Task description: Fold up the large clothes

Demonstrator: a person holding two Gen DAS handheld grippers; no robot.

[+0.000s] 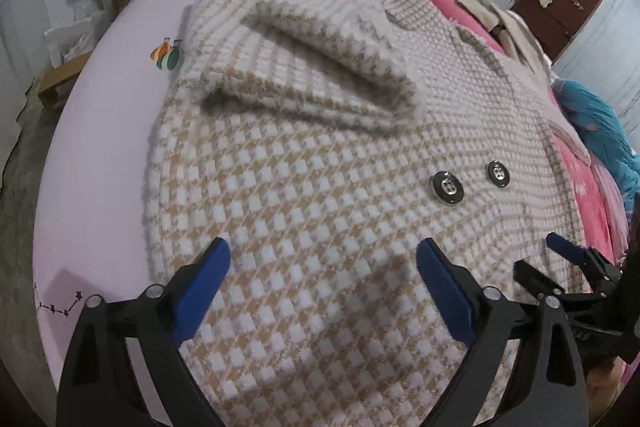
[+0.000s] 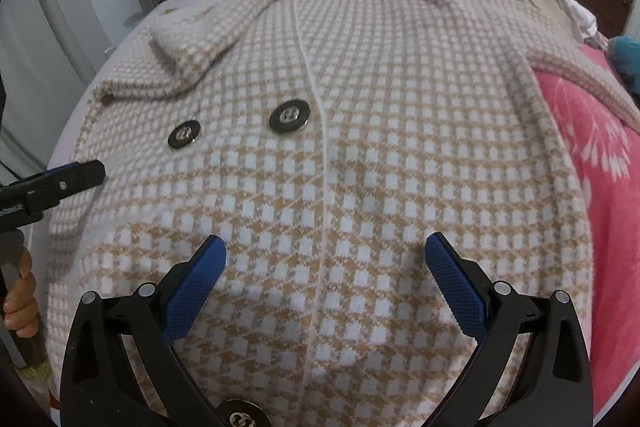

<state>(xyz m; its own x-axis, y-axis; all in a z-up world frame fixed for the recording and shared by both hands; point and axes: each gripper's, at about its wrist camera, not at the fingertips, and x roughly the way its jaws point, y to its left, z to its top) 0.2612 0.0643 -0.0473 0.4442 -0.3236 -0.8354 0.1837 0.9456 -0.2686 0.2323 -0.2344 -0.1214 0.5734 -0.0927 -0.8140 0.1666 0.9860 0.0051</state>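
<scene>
Both tools, left tool [image 1: 323,259] and right tool [image 2: 325,255], hover with blue pads spread wide, gripping nothing, above the tan-and-white houndstooth knit coat [image 2: 360,147], which lies flat on the lilac-sheeted bed [image 1: 120,75], one sleeve [image 1: 320,67] folded across its front.

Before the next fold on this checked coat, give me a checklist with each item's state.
1. Left gripper open, nothing held: ok.
2. Right gripper open, nothing held: ok.
3. Coat lying flat, front up: ok.
4. Left sleeve folded across the body: ok.
5. Right sleeve folded in: not ok, it trails onto the pink blanket.
6. Hem edge flat and reachable: cannot tell, hidden below both views.
</scene>
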